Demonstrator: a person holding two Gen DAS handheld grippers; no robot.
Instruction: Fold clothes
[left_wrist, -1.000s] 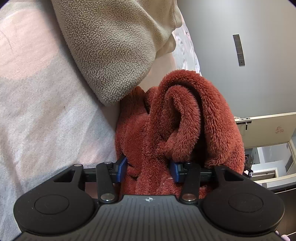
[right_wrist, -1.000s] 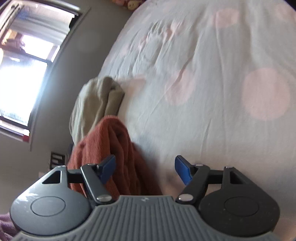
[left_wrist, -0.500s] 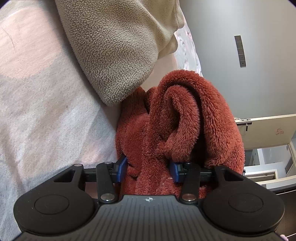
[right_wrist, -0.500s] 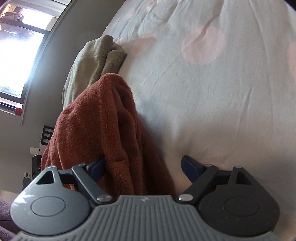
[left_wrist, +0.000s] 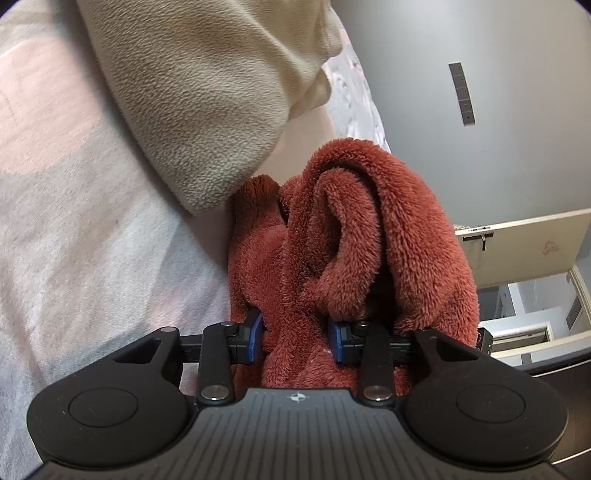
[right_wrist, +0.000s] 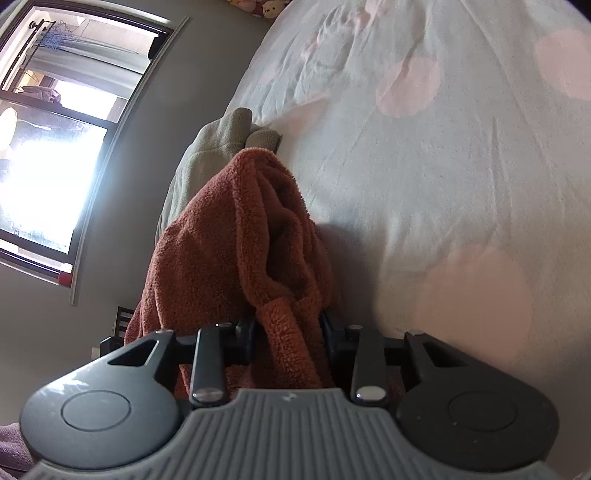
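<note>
Both clamped on rust fleece (left_wrist: 354, 236): left gripper (left_wrist: 295, 338), right gripper (right_wrist: 288, 334). Bunched at bed (right_wrist: 461, 166) edge beside beige fleece (left_wrist: 207, 96); bare sheet rightward.

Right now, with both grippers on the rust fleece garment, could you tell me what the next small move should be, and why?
Probably draw the two grippers apart and lift slightly. The left gripper and right gripper each pinch a fold of the rust fleece garment, which hangs bunched at the edge of the bed sheet beside the beige fleece. Spreading it should open it flat for folding.
</note>
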